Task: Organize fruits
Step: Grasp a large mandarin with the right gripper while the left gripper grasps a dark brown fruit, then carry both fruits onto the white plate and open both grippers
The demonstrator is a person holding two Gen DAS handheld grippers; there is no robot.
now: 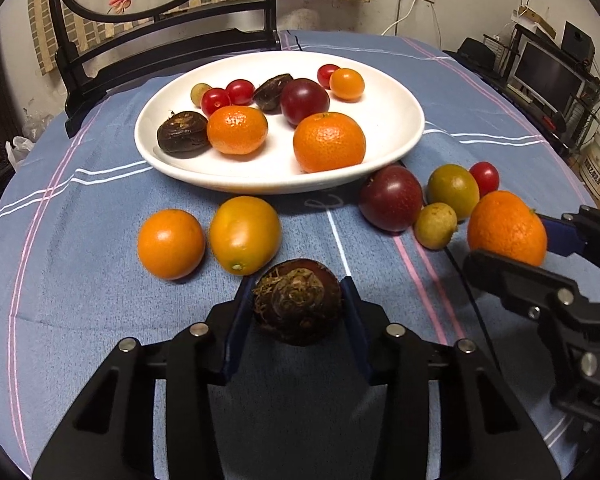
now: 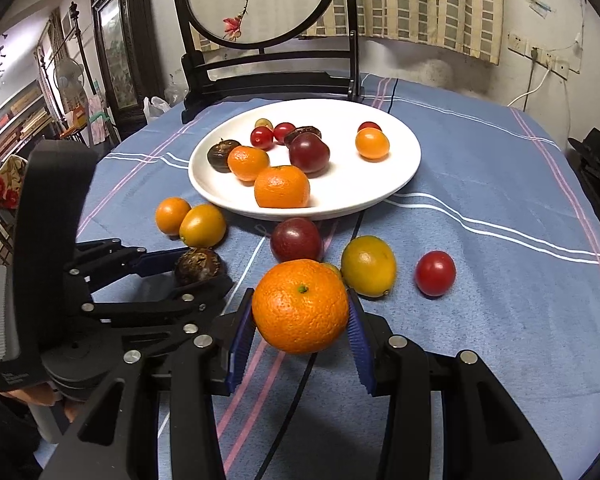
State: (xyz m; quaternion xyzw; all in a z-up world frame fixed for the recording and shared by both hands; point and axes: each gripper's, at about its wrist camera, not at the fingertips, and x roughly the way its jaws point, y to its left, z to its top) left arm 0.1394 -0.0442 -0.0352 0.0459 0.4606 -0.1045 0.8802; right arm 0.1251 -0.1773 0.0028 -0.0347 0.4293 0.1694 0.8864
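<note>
At lower centre of the left wrist view, the left claw (image 1: 298, 306) pinches a dark brown, fibrous-topped water chestnut (image 1: 298, 306) just above the blue striped desk (image 1: 80, 280). At lower centre of the right wrist view, the right claw (image 2: 300, 316) pinches a round orange mandarin (image 2: 300, 306). Both round fruits could slip from the pads, or bump loose fruit, on the way to the white oval plate (image 2: 380, 196).

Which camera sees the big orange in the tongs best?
The right wrist view. There the big orange fills the middle, whole, between the right tongs, with its green stem dot showing. The left wrist view shows the same orange only off at the right edge, partly hidden behind one black finger.
</note>
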